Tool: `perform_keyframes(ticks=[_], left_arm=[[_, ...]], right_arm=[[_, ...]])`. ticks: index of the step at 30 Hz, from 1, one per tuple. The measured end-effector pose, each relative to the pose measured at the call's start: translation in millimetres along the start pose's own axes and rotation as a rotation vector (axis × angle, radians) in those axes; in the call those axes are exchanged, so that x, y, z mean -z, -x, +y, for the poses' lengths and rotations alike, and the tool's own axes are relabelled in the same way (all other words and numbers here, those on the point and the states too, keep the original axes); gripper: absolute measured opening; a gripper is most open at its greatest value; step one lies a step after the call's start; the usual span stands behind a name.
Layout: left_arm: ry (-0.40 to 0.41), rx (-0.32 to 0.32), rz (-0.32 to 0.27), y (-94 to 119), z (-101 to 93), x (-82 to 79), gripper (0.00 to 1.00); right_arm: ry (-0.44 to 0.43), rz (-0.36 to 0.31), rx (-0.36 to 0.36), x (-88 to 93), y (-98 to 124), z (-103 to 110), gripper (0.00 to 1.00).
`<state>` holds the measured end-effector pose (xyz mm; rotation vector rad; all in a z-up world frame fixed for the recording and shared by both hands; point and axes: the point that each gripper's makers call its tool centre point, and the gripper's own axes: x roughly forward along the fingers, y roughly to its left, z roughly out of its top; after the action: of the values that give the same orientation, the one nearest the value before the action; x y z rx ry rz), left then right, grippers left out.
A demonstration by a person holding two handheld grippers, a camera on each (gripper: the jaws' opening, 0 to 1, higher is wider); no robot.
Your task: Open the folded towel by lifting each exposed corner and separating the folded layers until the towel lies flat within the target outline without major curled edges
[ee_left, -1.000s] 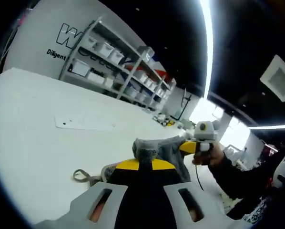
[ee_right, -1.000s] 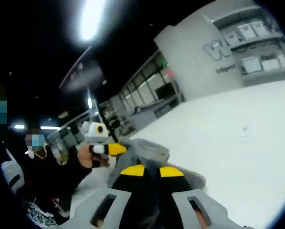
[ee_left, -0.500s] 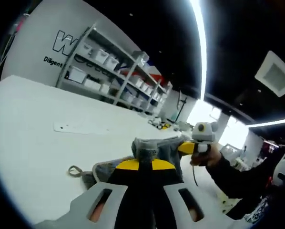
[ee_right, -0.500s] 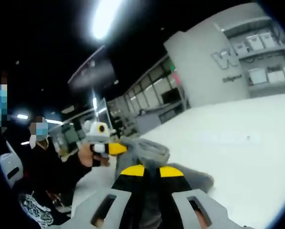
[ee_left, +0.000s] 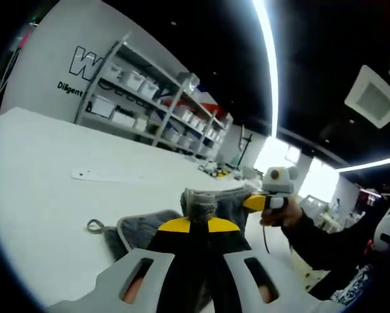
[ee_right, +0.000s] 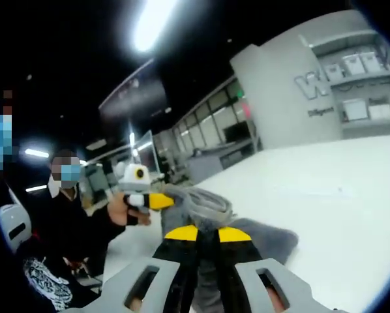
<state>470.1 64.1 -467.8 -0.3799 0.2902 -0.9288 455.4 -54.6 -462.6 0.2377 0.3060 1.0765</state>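
In the left gripper view the left gripper (ee_left: 192,225) has its yellow-tipped jaws pressed together on a bunched edge of the grey towel (ee_left: 211,203), holding it up above the white table (ee_left: 38,195). The rest of the towel sags to the table beside the jaws, its hanging loop (ee_left: 94,227) resting on the tabletop. Across the towel, the right gripper (ee_left: 254,202) is clamped on the opposite edge, gripped by a hand (ee_left: 283,214). Beyond the table stand shelves (ee_left: 149,98) with bins.

In the right gripper view the right gripper (ee_right: 205,233) is likewise clamped on the towel (ee_right: 201,205).
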Motion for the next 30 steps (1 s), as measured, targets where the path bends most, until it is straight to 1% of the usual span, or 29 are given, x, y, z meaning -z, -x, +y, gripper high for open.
perform_keyframes(ticks=[2, 10, 17, 22, 25, 28, 30], left_arm=[[-0.004, 0.006, -0.004, 3.5, -3.8, -0.4, 0.02], [-0.020, 0.015, -0.004, 14.9, -21.2, 9.9, 0.02], [-0.024, 0.018, -0.011, 23.1, -29.7, 18.6, 0.02], [-0.032, 0.026, -0.021, 29.2, -38.6, 24.0, 0.02], [-0.057, 0.030, -0.024, 33.6, -43.0, 29.1, 0.02], [-0.105, 0.039, -0.033, 37.5, -47.6, 34.7, 0.02], [-0.120, 0.048, -0.041, 40.0, -51.1, 38.1, 0.02]], right_arm=[[0.003, -0.002, -0.003, 0.4, 1.4, 2.9, 0.03], [0.034, -0.002, -0.012, 7.3, 10.4, 18.0, 0.03], [0.072, 0.011, -0.021, 11.8, 15.8, 30.7, 0.03], [0.090, 0.011, -0.026, 14.5, 21.0, 34.7, 0.03], [0.103, 0.005, -0.039, 18.5, 25.6, 39.1, 0.03], [0.133, -0.003, -0.062, 23.6, 29.5, 45.3, 0.04], [0.154, -0.010, -0.073, 26.3, 32.2, 48.9, 0.04]])
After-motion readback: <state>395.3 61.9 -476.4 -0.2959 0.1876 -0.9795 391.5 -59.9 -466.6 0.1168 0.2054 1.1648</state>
